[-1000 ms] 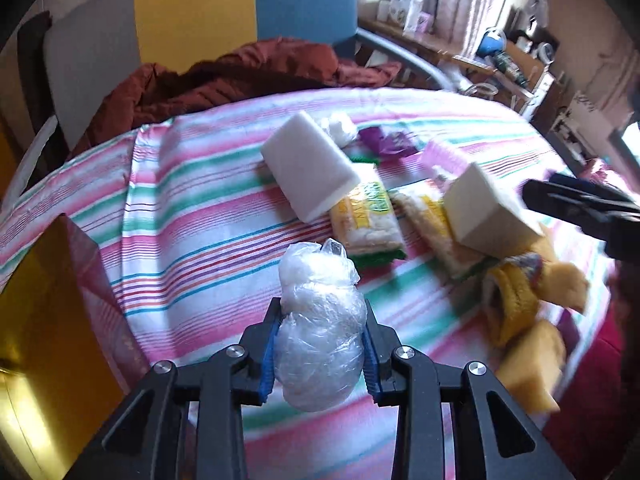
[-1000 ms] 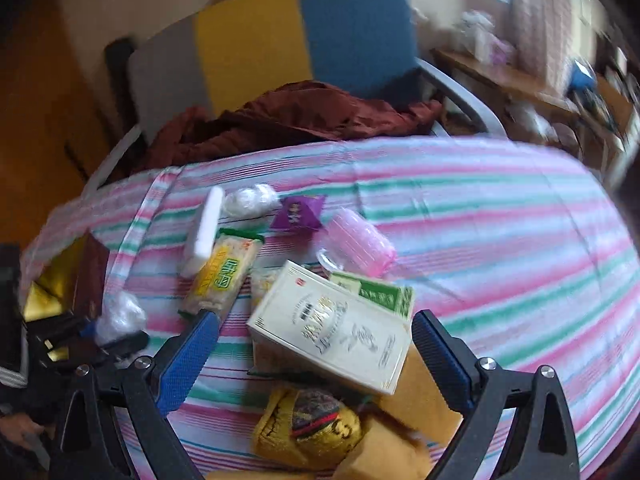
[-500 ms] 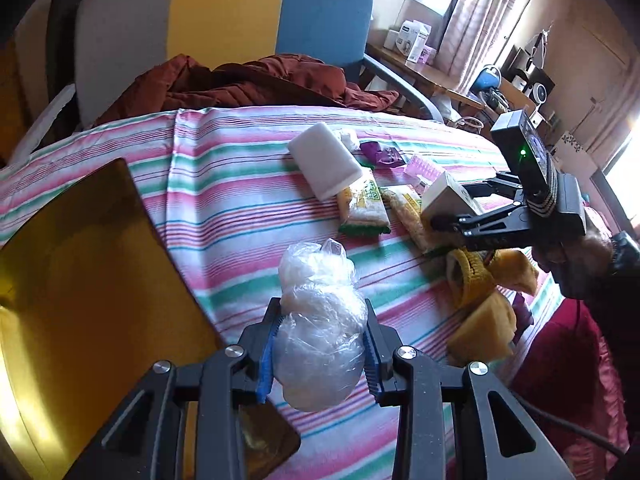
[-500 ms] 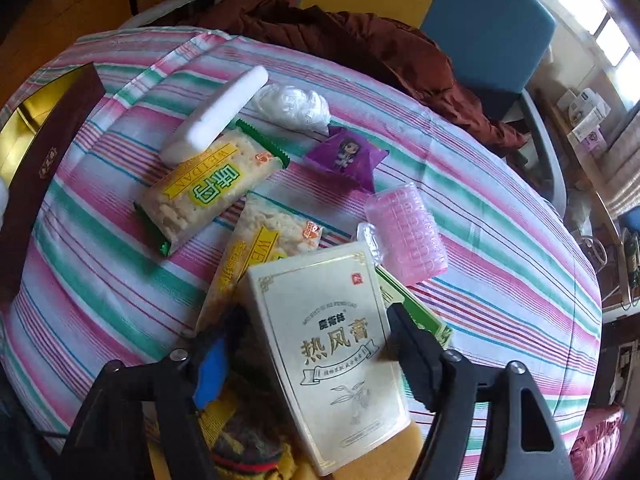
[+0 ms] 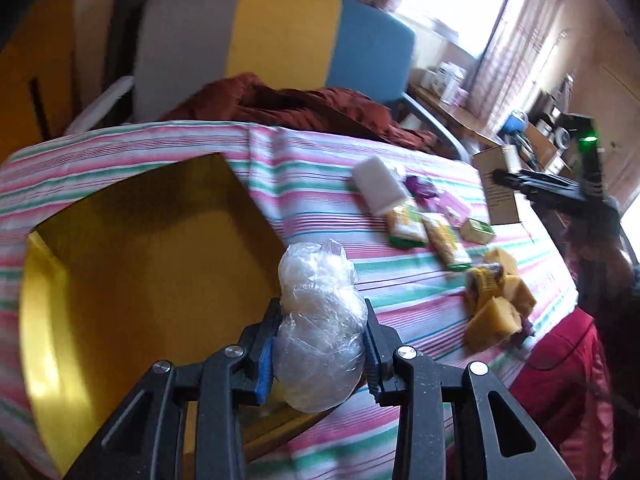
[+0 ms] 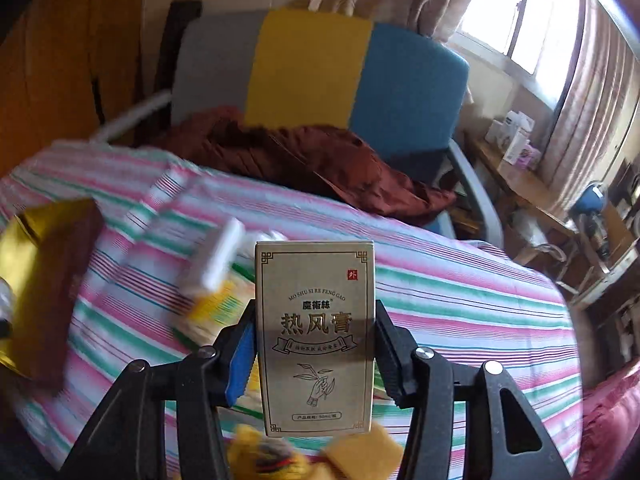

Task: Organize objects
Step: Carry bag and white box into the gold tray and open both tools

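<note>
A: Left gripper [image 5: 320, 344]: state?

B: Clamped on a clear plastic-wrapped bundle [image 5: 318, 332], one blue pad [image 5: 265, 364] pressed to its side. Bundle held above the near right edge of the open gold box [image 5: 132, 280], which lies at the left end of the striped tablecloth [image 5: 312, 172].

A: Right gripper [image 6: 314, 354]?

B: Closed on a gold ointment carton [image 6: 316, 336], upright, printed face to the camera, lifted clear of the cloth. In the left view the same carton shows its plain back at the far right edge of the table.

A: Items remaining on the cloth, left view?

B: One white foam block [image 5: 378, 186] toward the far edge; a purple packet [image 5: 420, 187] just beside it; a pink ribbed case [image 5: 454, 208]; two yellow snack packs [image 5: 426, 232] side by side; one small green-and-yellow box [image 5: 478, 231]; a heap of yellow pouches [image 5: 496, 300] at the near right edge.

A: Beyond the table?

B: One rust-brown garment [image 6: 304, 160] bunched on a chair [image 6: 320, 64] with grey, yellow and blue back panels, touching the cloth's far edge.
</note>
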Available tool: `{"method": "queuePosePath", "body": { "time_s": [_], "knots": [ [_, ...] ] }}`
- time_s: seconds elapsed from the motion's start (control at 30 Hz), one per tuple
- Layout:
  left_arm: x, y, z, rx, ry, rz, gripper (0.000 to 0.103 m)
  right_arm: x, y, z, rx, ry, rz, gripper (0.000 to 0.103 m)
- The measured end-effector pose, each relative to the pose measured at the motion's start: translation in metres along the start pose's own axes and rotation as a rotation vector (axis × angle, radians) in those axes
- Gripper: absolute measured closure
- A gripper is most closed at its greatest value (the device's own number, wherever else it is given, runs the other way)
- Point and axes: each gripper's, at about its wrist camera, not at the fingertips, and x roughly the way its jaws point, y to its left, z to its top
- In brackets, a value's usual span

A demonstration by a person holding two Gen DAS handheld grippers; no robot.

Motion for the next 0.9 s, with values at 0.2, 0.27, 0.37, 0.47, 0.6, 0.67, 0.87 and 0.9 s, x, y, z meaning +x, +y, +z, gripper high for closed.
{"method": "queuePosePath", "body": {
  "time_s": [0.2,0.27,0.37,0.47,0.6,0.67,0.87,0.9],
  "knots": [
    [-0.025,0.057,-0.033,-0.093,-0.012,0.113,0.067,-0.001,0.098,0.010,-0.013,0.009,0.281,0.050],
    [-0.030,0.071,-0.043,-0.116,-0.009,0.142,0.067,0.006,0.136,0.012,-0.025,0.032,0.362,0.050],
    [-0.039,0.091,-0.062,-0.144,-0.005,0.187,0.067,0.019,0.189,0.015,-0.040,0.079,0.437,0.050],
    [-0.044,0.107,-0.077,-0.185,-0.001,0.204,0.064,0.035,0.237,0.020,-0.033,0.133,0.502,0.050],
    [-0.053,0.119,-0.089,-0.216,-0.017,0.219,0.046,0.048,0.288,0.019,0.019,0.161,0.611,0.048],
    [-0.061,0.124,-0.092,-0.229,-0.039,0.220,0.039,0.051,0.301,0.020,0.062,0.179,0.695,0.033],
    [-0.076,0.137,-0.099,-0.280,-0.095,0.231,0.035,0.045,0.318,0.005,0.046,0.188,0.666,0.027],
    [-0.078,0.139,-0.098,-0.283,-0.101,0.234,0.035,0.041,0.313,0.001,0.049,0.184,0.643,0.027]
  ]
}}
